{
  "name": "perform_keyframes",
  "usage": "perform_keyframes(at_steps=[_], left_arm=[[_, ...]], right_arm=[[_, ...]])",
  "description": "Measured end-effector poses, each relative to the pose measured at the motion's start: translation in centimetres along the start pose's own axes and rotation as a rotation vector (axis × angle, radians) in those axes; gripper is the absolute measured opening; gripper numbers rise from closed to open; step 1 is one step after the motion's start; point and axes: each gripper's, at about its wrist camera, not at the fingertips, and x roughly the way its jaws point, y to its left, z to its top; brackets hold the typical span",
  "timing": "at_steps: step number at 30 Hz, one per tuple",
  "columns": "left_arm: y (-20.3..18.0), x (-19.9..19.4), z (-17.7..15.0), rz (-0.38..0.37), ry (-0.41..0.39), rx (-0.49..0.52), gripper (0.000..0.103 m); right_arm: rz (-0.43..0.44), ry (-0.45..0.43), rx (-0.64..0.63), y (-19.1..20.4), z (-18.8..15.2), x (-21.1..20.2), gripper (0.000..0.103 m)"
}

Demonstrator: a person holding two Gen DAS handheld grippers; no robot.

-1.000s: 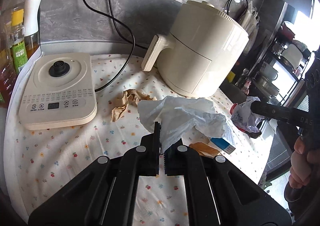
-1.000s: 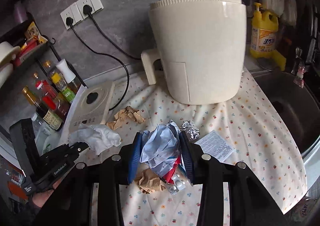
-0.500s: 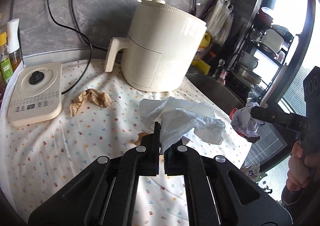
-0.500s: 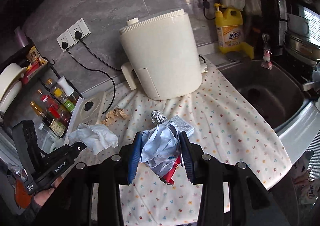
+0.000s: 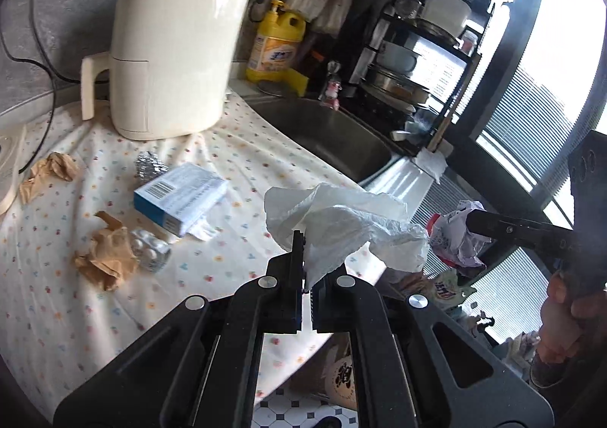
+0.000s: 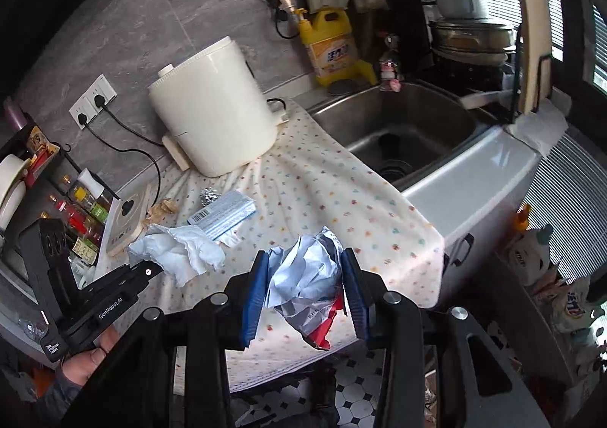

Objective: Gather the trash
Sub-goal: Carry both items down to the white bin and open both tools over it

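My left gripper (image 5: 306,278) is shut on a crumpled white tissue (image 5: 341,227) and holds it above the counter's front edge. It also shows in the right wrist view (image 6: 151,268) with the tissue (image 6: 182,250). My right gripper (image 6: 305,287) is shut on a crumpled white, blue and red wrapper (image 6: 307,284), held off the counter's front edge; in the left wrist view the wrapper (image 5: 455,234) hangs at the right. On the flowered cloth (image 5: 242,147) lie a blue-white box (image 5: 182,196), a foil ball (image 5: 148,166), a blister pack (image 5: 150,250) and brown paper scraps (image 5: 106,257).
A cream air fryer (image 5: 170,60) stands at the back. A steel sink (image 6: 402,132) lies to the right, with a yellow detergent bottle (image 6: 334,45) and a dish rack (image 6: 474,41) behind it. A kettle base (image 6: 127,215) and sauce bottles (image 6: 83,208) are at the left. Tiled floor (image 6: 353,390) lies below.
Both grippers have pulled back and swung right, away from the counter, each carrying its trash. The box, foil ball, blister pack and paper scraps stay on the cloth.
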Motion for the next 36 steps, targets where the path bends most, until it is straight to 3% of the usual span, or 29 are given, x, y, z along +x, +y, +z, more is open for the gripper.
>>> perform_keyframes(at_steps=[8,18,21,23,30,36], left_arm=[[-7.5,3.7,-3.9,-0.079,0.109,0.056,0.004],[-13.7,6.9,-10.8,-0.108,0.219,0.07,0.004],[-15.3,7.5,-13.0,-0.114,0.248,0.071,0.004],[-16.2,7.9,-14.3,-0.114,0.265,0.072,0.004],[-17.8,8.7,-18.1,-0.093,0.326,0.052,0.004],[-18.5,9.5,-19.4,-0.083,0.356,0.055,0.004]], right_arm=[[-0.066,0.032,0.102,-7.7,-4.4,-3.2,0.04],[-0.111,0.134,0.161,-15.4,-11.2,-4.7,0.041],[-0.109,0.176,0.164,-16.7,-13.1,-4.5,0.046],[-0.11,0.194,0.162,-17.4,-14.2,-4.4,0.055],[-0.111,0.231,0.179,-20.2,-16.7,-5.0,0.059],[-0.084,0.261,0.188,-21.3,-17.7,-5.1,0.063]])
